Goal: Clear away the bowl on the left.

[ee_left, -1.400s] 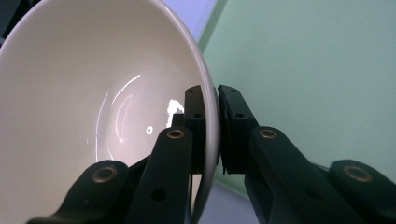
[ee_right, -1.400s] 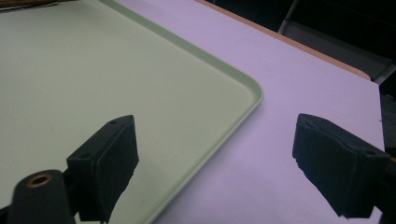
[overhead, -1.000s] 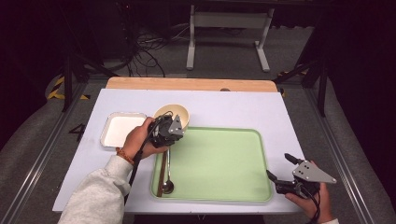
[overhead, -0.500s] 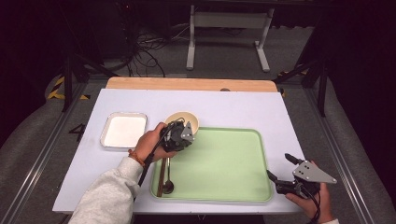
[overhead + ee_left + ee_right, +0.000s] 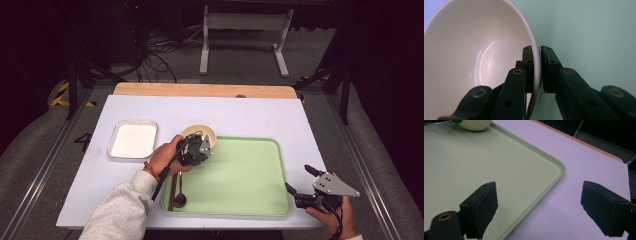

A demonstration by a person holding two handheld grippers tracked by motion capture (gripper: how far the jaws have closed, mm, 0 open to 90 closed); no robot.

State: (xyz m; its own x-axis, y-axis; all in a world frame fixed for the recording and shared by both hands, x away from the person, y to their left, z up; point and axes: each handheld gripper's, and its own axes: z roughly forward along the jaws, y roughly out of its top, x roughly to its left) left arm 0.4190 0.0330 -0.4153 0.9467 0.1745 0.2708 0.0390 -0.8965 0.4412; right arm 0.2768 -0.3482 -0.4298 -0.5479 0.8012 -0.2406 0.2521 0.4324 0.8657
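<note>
A cream bowl (image 5: 199, 133) is at the far left corner of the green tray (image 5: 245, 175). My left gripper (image 5: 204, 143) is shut on its rim. In the left gripper view one jaw sits inside the bowl (image 5: 481, 55) and the other outside, with the wall pinched at the left gripper (image 5: 537, 50). I cannot tell whether the bowl's base touches the tray (image 5: 586, 30). My right gripper (image 5: 296, 177) stands open by the tray's near right corner. In its own view the right gripper (image 5: 539, 197) has nothing between its pads and straddles the tray's rim (image 5: 559, 172), with the bowl (image 5: 475, 124) far off.
A dark spoon (image 5: 180, 196) and chopsticks (image 5: 172, 192) lie along the tray's left side. A white square dish (image 5: 132, 140) stands on the white table (image 5: 250, 115) left of the tray. A wooden strip (image 5: 200, 90) runs along the table's far edge.
My left hand has carried the bowl to the right and downward, from beside the white dish to the tray's far left corner. The right gripper has stayed put.
</note>
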